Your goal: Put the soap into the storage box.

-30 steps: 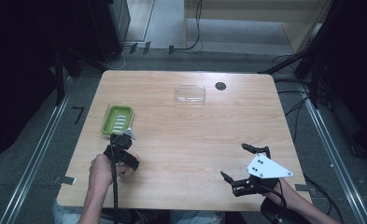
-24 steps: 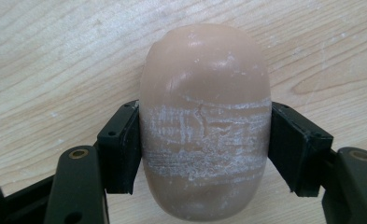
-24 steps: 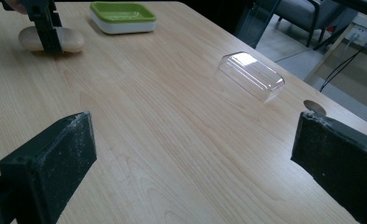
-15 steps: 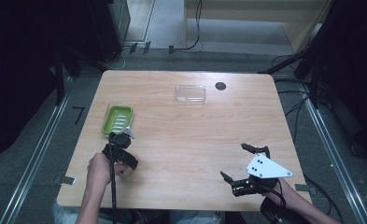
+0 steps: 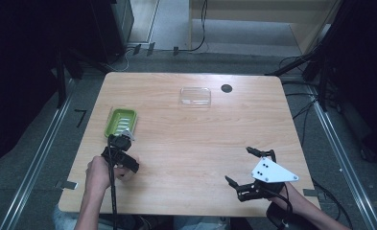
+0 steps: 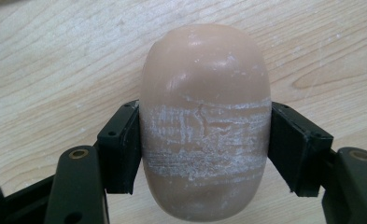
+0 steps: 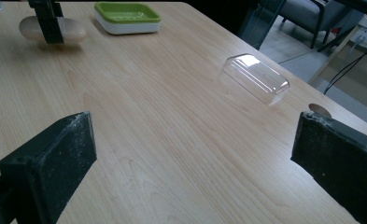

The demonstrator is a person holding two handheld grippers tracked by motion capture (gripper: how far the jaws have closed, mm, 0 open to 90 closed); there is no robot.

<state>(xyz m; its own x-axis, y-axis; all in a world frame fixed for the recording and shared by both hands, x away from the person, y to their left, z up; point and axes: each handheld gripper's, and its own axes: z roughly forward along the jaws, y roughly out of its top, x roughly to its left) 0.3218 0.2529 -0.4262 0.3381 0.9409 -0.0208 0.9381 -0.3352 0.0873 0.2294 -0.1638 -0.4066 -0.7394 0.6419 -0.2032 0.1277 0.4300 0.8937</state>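
Soap, a smooth beige oval bar [image 5: 127,137], sits at the left gripper [image 5: 123,142] just short of the green rectangular soap dish [image 5: 121,121] in the high view, barely discernible there; left gripper view: jaws clamp its scuffed middle [image 6: 204,126], near end cropped; right gripper view: right gripper [image 7: 195,154] gapes empty, bar [image 7: 52,29] far off.

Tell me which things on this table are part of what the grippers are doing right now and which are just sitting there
In the job:
- left gripper, shut on the soap bar
- soap bar
- green soap dish, just beyond the held soap, likely where it goes

Lying about for now:
- clear lid, far side, untouched
- right gripper, open, idle
- dark round hole in the table
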